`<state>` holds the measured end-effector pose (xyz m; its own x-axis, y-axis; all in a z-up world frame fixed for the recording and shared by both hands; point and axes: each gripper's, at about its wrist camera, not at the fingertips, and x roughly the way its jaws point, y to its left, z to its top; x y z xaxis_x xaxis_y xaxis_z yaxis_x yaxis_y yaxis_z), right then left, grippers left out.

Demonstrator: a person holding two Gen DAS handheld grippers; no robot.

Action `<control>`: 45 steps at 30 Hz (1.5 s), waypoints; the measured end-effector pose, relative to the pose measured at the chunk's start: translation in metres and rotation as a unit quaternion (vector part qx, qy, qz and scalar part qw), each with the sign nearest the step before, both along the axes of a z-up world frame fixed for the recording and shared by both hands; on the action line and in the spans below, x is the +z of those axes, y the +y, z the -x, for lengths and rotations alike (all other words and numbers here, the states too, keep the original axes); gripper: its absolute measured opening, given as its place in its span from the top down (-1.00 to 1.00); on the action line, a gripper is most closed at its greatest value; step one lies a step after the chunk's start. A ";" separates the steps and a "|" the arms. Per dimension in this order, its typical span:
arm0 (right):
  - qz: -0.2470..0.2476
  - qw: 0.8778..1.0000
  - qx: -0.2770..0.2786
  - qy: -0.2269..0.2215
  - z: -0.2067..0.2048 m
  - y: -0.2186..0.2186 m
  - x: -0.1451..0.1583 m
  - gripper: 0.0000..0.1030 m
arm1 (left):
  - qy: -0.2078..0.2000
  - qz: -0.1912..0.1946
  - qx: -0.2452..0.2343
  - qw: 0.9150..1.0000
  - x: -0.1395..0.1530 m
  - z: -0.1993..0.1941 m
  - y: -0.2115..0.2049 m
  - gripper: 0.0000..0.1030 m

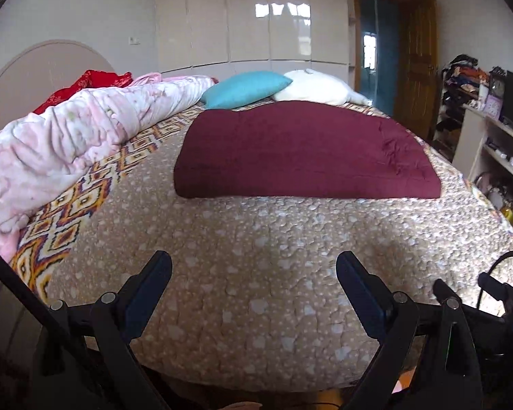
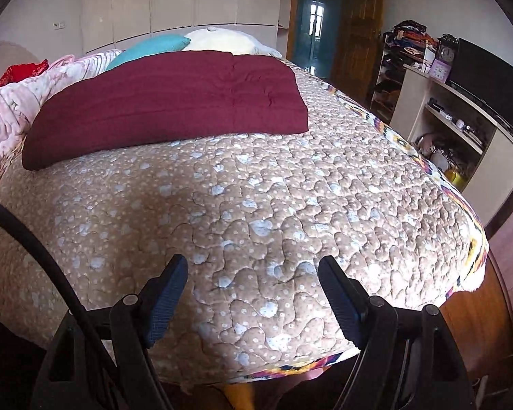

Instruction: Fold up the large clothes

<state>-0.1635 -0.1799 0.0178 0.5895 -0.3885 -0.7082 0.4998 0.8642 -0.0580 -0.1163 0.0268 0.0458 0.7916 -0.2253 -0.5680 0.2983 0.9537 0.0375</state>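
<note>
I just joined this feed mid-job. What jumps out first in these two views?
The maroon folded blanket dominates, lying flat across the middle of the bed's beige quilted cover. A crumpled pink comforter is heaped along the bed's left edge, with a teal pillow behind the blanket. Both the left gripper and the right gripper hover open and empty over the bed's near end.

Maroon garment [image 1: 301,150], plain. Bed cover [image 1: 242,239] tan with pale blue blotches, white dots; orange-purple diamond border. Pink floral quilt [image 1: 71,136]. Teal pillow [image 1: 244,89], white pillow [image 1: 318,89].
</note>
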 end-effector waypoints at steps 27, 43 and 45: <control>0.064 0.997 0.025 -0.025 0.003 0.027 0.022 -0.69 | 0.050 -0.007 -0.007 0.999 -0.006 -0.007 -0.002 -0.87; 0.059 0.998 0.024 -0.021 0.001 0.028 0.019 -0.70 | 0.083 -0.028 0.022 0.996 -0.027 -0.019 0.002 -0.86; 0.059 0.998 0.027 -0.022 0.001 0.029 0.019 -0.70 | 0.086 -0.031 0.021 0.996 -0.029 -0.020 0.001 -0.86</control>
<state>-0.1649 -0.1514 0.0364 0.6410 -0.4348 -0.6326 0.4574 0.8781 -0.1400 -0.0965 0.0277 0.0170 0.6899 -0.1536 -0.7074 0.2650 0.9630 0.0493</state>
